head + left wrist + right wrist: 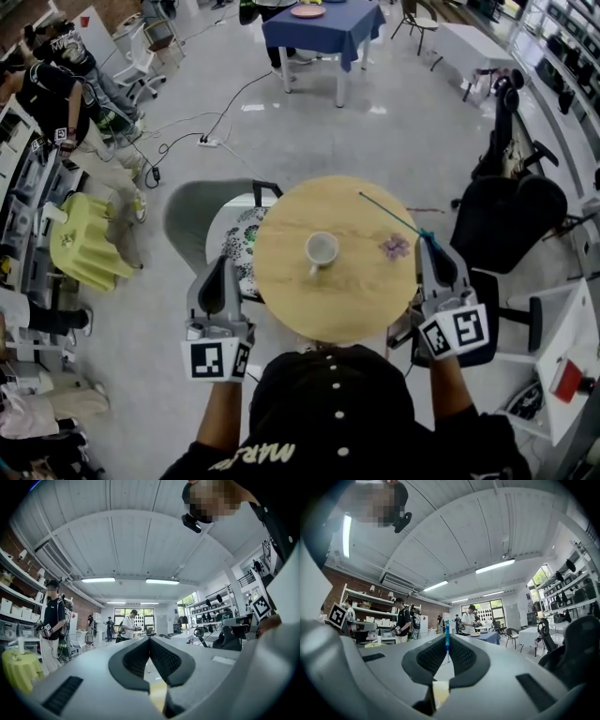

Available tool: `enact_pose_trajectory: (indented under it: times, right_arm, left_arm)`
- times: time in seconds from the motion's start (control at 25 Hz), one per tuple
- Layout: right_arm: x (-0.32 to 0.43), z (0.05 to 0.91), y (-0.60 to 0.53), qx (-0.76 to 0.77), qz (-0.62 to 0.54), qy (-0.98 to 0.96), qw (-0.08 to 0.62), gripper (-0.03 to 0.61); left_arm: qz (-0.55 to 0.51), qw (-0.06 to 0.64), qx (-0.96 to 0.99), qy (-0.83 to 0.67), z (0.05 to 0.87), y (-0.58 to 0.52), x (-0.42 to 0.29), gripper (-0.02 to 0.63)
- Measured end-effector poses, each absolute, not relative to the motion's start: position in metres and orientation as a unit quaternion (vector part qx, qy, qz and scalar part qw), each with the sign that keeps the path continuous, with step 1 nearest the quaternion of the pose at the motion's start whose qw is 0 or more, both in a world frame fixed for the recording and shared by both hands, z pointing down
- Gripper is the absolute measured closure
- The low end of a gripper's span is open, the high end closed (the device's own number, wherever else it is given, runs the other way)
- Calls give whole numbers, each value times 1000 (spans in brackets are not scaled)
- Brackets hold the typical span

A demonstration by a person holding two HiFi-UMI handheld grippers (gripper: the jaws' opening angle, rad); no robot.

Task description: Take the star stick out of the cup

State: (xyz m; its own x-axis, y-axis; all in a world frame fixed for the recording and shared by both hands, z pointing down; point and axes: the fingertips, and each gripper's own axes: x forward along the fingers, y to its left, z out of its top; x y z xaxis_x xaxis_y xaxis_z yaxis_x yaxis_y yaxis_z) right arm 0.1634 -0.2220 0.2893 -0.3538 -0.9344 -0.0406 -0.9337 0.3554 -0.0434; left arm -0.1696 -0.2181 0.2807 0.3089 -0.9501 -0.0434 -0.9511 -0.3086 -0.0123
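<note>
**Stick out of cup, pinched in R gripper**

R gripper [447, 644] fingers are clamped on the stick [447, 638]. In the right gripper view it's a thin blue-teal rod standing upright in the slit btwn the dark ribbed pads, poking a bit above the tips. L gripper [150, 641] fingers are together w/ nothing btwn them; the pads meet in a point.

Only the head view shows the stick's length. It's a long, hair-thin teal line running from the R tips up-left over the right part of the round wooden table [356, 300]. It's well clear of the white cup [322, 249], which sits upright near table centre, handle toward the person, and looks empty. A pale purple star-like shape [395, 246] shows on the tabletop just beside the R tips, btwn them and the cup. L gripper is held off the table's left edge, above a grey chair [187, 220] w/ patterned cushion [246, 239].

The gripper views give the room at eye level instead: ceiling lights [494, 566], shelves [361, 609], people [404, 620] standing. A blue-clothed table [485, 637] shows far off in the right gripper view and also at the top of the head view.

Hard to tell:
- whether the purple shape is joined to the stick or lies loose
- what the stick's far end looks like, as it's too thin to read
- any star in the right gripper view, where only a short bit of rod shows

R gripper's body covers the table's right edge.
</note>
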Motion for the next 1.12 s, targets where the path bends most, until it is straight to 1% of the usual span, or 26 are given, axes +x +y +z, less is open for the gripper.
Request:
enact_pose_trajectory:
  times: [0.76, 1.12]
  right_arm:
    - [155, 292, -220, -563, -5, 826, 27, 560]
    - [154, 296, -217, -559, -4, 829, 24, 560]
  left_arm:
    - [23, 24, -814, 580, 278, -208, -163, 609]
    - [30, 11, -815, 579, 283, -204, -161, 609]
